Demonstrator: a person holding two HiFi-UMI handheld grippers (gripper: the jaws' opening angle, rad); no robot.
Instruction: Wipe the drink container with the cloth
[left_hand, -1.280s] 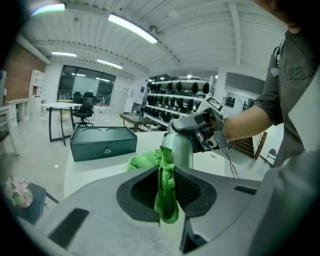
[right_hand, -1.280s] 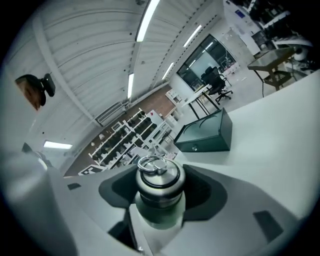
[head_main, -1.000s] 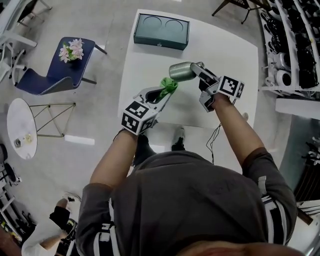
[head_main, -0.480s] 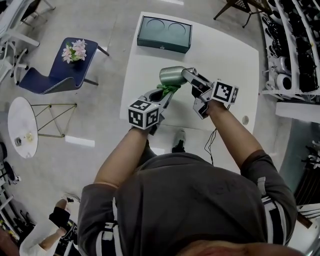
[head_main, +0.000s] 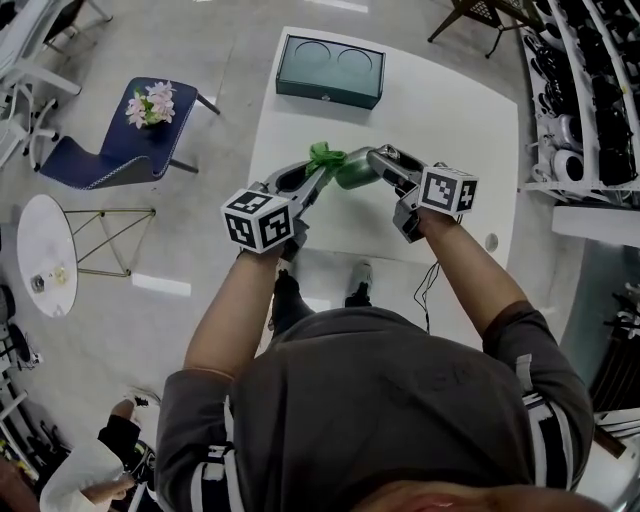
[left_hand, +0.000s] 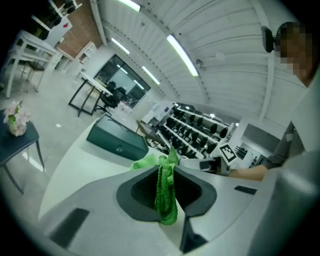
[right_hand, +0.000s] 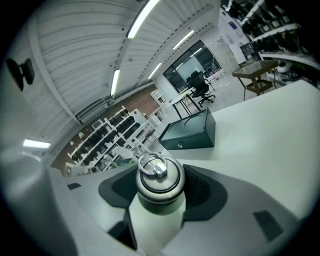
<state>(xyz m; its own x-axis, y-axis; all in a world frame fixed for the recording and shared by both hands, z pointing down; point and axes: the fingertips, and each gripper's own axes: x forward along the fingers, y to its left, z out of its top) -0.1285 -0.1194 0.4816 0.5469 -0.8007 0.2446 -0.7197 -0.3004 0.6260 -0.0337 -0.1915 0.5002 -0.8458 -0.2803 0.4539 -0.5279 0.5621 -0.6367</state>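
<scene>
Green cloth (head_main: 324, 156) shows at the upper middle of the head view, bunched at the tip of the left tool (head_main: 316, 172). It meets the left end of the drink container (head_main: 352, 170). The container, a dull green-grey metal flask, lies roughly level above the white bench (head_main: 460, 110), and the right tool (head_main: 376, 162) reaches in from the right and grips it. A dark green box (head_main: 330, 68) sits on the far part of the bench. A blue chair (head_main: 105, 152) with pink flowers (head_main: 148, 102) stands on the floor at the upper left.

Seen from the left gripper view, the left tool (left_hand: 167, 165) has its jaws drawn together on the cloth (left_hand: 165, 195). The cloth hangs as a narrow folded strip down the centre of the frame, with a tuft poking out past the tips. The box (left_hand: 117, 142) lies beyond, left of centre.

In the right gripper view, the right tool (right_hand: 159, 189) stands partly open, its dark pads (right_hand: 201, 187) pressed on either side of the drink container (right_hand: 159, 200). The container fills the gap and points away from the camera. Its metal lid (right_hand: 154, 169), with a ring on top, is at the far end. The box (right_hand: 192, 132) rests on the bench (right_hand: 270, 140) behind it.
</scene>
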